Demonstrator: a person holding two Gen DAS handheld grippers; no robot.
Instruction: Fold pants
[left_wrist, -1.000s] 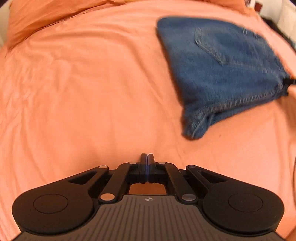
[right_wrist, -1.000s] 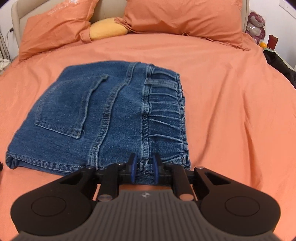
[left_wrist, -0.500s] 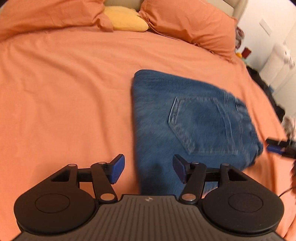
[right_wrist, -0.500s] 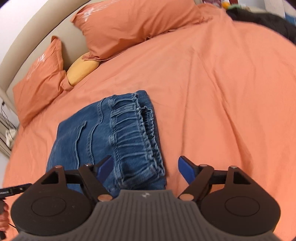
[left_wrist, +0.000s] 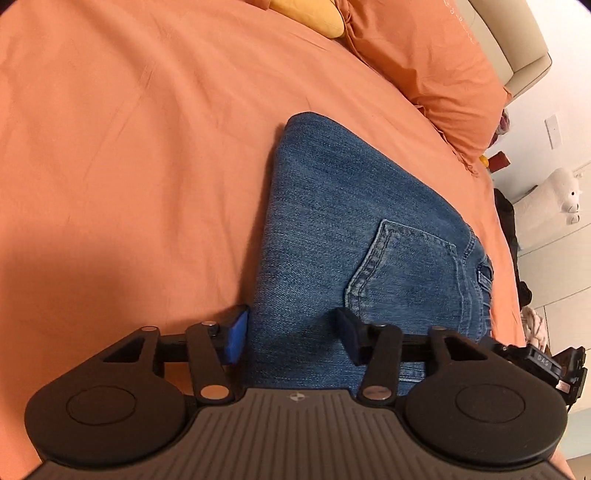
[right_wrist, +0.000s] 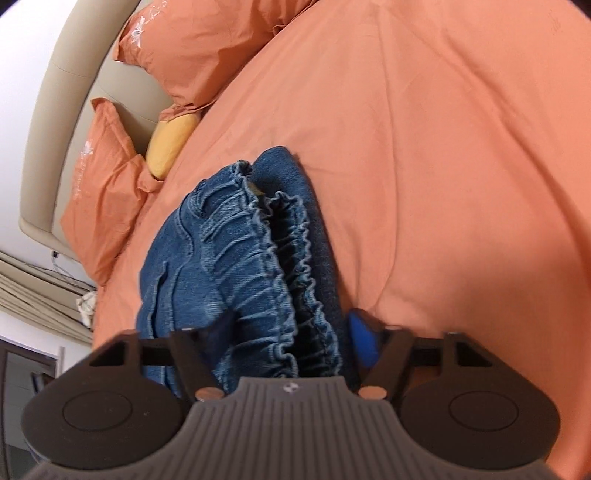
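The folded blue jeans (left_wrist: 351, 236) lie on the orange bed sheet (left_wrist: 129, 147), back pocket up. My left gripper (left_wrist: 291, 341) is open, its jaws straddling the near folded edge of the jeans. In the right wrist view the jeans (right_wrist: 236, 266) show their gathered elastic waistband, stacked in layers. My right gripper (right_wrist: 291, 338) is open, its jaws on either side of the waistband end. The right gripper's tip also shows in the left wrist view at the far right (left_wrist: 543, 360).
Orange pillows (left_wrist: 424, 48) and a yellow cushion (left_wrist: 310, 14) lie at the head of the bed by a beige headboard (right_wrist: 74, 74). A white plush toy (left_wrist: 554, 195) and dark clothes sit beyond the bed's right side.
Both grippers opened from shut and tilted. They moved in onto opposite ends of the folded jeans, so that the jaws now straddle the cloth.
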